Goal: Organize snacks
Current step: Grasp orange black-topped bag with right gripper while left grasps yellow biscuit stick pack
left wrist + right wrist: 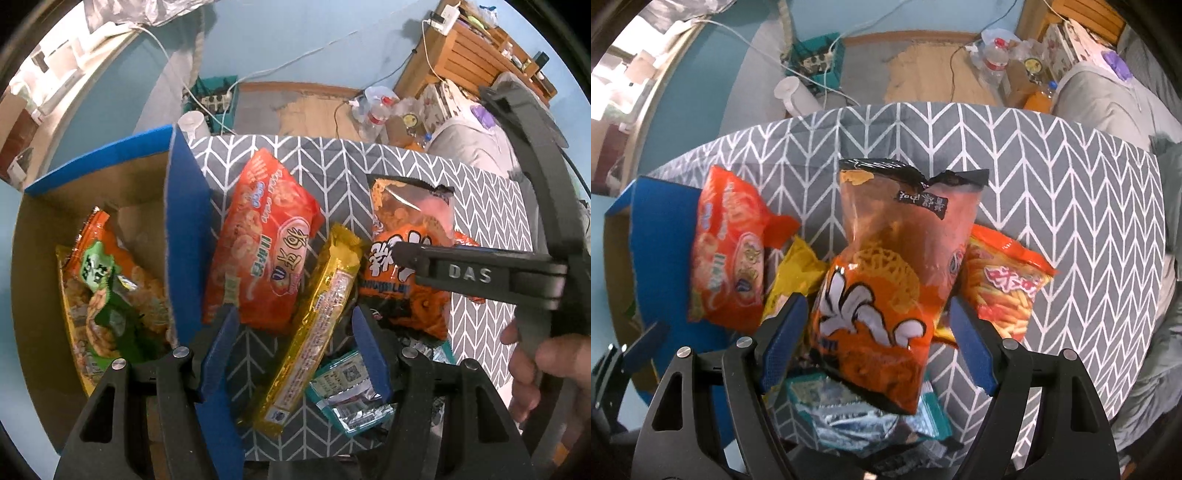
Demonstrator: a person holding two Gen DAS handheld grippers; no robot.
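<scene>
Snack bags lie piled on the grey herringbone cloth. My left gripper points down, open, its blue pads either side of a long yellow packet without touching it. Left of that packet lies a red cracker bag, against the blue-walled cardboard box, which holds green and orange bags. My right gripper is open around an orange bag with a black top, its pads close beside the bag and not pressing it. A teal packet lies under that bag. A red fries bag lies to its right.
A hand holds the right gripper, whose finger crosses the orange bag in the left wrist view. Past the table's far edge stand a white cylinder, a teal crate with cables, and bottles. A grey bed is at right.
</scene>
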